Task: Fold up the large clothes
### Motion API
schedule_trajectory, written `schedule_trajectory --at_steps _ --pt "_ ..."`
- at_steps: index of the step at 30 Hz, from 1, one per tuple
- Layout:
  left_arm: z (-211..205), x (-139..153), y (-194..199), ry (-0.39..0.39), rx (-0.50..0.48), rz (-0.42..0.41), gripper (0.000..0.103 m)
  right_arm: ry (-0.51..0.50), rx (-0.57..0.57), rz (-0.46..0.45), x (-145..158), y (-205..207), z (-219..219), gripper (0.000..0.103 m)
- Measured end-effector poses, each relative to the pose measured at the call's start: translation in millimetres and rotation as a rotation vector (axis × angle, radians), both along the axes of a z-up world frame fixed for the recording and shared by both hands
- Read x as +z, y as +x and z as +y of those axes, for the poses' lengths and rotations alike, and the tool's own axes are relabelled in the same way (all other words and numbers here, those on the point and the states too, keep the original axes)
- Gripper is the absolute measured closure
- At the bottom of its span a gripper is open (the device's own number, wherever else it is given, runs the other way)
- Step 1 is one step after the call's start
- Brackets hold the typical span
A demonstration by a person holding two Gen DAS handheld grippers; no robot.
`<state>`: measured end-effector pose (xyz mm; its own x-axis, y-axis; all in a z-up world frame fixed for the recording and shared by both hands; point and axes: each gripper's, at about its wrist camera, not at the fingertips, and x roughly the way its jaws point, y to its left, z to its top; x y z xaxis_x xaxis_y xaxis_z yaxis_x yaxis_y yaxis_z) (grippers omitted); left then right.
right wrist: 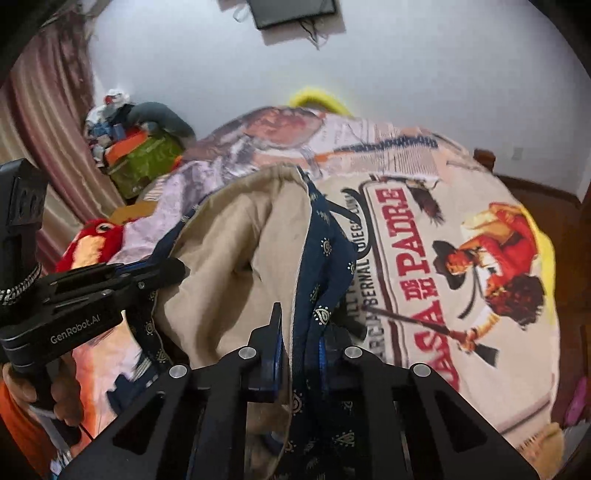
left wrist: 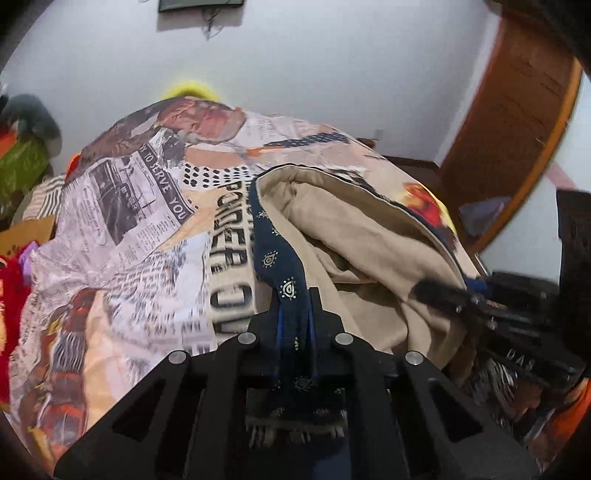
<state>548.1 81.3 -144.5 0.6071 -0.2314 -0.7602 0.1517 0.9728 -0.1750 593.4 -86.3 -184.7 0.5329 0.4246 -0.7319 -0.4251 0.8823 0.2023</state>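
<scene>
We see a large garment of navy cloth with small pale teardrop motifs and a plain beige lining (left wrist: 354,236), lifted off a bed covered by a collage-printed spread (left wrist: 122,229). The left gripper (left wrist: 295,295) is clamped on one navy edge, the right gripper (right wrist: 295,314) on another, and the lining bags open between them.

Only the left wrist view shows a brown wooden door (left wrist: 517,122) and newsprint lettering reading "TO SERVE YOU". Only the right wrist view shows a pinkish striped curtain (right wrist: 48,122), a green box heaped with clutter (right wrist: 147,162), a hand (right wrist: 55,391) gripping the other handle marked "GenRobot.AI", and the spread's words "CASA DE PADRE" beside a rifleman in red.

Both views catch a dark screen (right wrist: 291,13) on the white wall and a red plush thing (right wrist: 92,236), perhaps a toy, too blurred to name.
</scene>
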Motion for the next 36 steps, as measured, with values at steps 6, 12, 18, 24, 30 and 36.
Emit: schedule_trajectory --at_steps 6,12,18,24,30,36 --pt "-5 5 -62 0.003 -0.052 0.026 0.093 -0.031 0.063 -0.029 20 -71 -10 0.091" --pt "-11 -14 -114 0.037 -0.057 0.082 0.093 -0.06 0.095 0.038 1 -135 -22 0.091" --pt "-10 -50 -152 0.054 -0.021 0.153 0.092 -0.09 0.081 0.111 -26 -166 -33 0.09" --pt "-6 -68 -166 0.117 -0.014 0.197 0.085 -0.086 0.048 0.2 -33 -169 -43 0.082" --pt "3 -45 -168 0.145 0.006 0.118 0.069 -0.069 0.048 0.192 -17 -171 -51 0.06" --pt "12 -20 -145 0.142 0.041 0.025 0.05 -0.028 0.023 0.1 12 -152 -52 0.038"
